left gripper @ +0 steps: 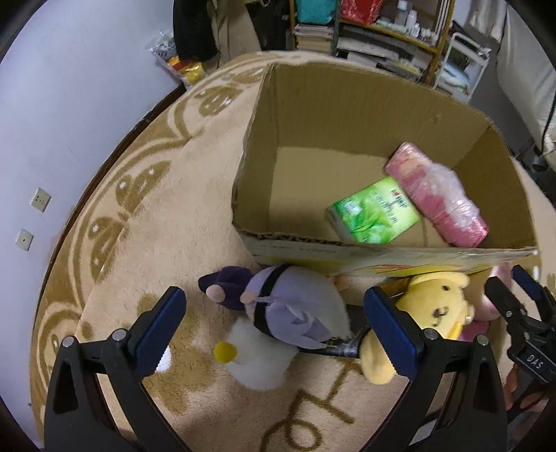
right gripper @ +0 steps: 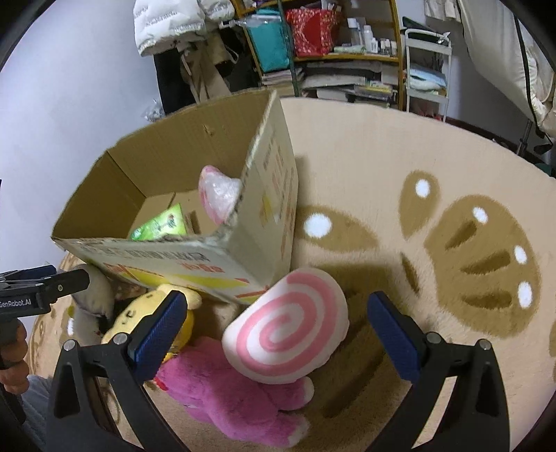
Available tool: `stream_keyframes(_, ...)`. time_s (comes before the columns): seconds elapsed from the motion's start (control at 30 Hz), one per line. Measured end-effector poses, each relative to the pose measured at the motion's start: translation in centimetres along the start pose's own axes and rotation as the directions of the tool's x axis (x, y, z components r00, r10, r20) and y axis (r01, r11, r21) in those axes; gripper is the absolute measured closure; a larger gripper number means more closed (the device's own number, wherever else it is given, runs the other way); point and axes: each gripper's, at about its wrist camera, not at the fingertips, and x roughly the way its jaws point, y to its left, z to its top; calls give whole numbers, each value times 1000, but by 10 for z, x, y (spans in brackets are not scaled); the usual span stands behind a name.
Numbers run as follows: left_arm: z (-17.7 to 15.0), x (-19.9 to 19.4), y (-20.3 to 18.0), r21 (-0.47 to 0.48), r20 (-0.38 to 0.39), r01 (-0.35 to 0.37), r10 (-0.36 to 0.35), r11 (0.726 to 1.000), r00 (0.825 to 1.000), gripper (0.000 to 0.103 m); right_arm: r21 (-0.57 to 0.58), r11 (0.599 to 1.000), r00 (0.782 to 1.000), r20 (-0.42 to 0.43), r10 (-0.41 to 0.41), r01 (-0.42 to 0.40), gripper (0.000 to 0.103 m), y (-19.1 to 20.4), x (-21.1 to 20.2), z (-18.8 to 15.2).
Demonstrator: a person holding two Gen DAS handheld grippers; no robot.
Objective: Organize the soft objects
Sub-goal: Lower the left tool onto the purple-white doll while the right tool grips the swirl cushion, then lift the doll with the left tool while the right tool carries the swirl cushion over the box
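An open cardboard box stands on a beige rug; in it lie a green tissue pack and a pink wrapped pack. In front of the box lie a purple-and-white plush and a yellow bear plush. My left gripper is open, its jaws either side of the purple plush. In the right wrist view the box is at left; a pink-and-white swirl plush, a magenta plush and the yellow bear lie before it. My right gripper is open around the swirl plush.
The rug has brown patterns and lies against a pale wall. Cluttered shelves and hanging clothes stand behind the box. The right gripper shows at the right edge of the left wrist view; the left gripper shows at left in the right wrist view.
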Motion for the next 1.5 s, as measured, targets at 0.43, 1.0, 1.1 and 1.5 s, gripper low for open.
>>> stream_keyframes(0.43, -7, 22, 5, -30, -73, 40, -42, 999, 996, 2, 17, 1000, 995, -97, 8, -7, 3, -5, 33, -2)
stream_keyframes(1.0, -10, 32, 8, -48, -92, 111, -115, 993, 989, 43, 11, 1000, 995, -103, -10, 12, 36, -6, 25, -6)
stream_keyframes(1.1, -11, 28, 10, -55, -88, 124, -128, 991, 988, 48, 19, 1000, 996, -94, -3, 4, 41, -7, 19, -7)
stream_keyframes(1.5, -29, -22, 16, -79, 23, 111, -109, 991, 994, 48, -10, 1000, 1000, 12, 6, -6, 46, 6, -33, -11)
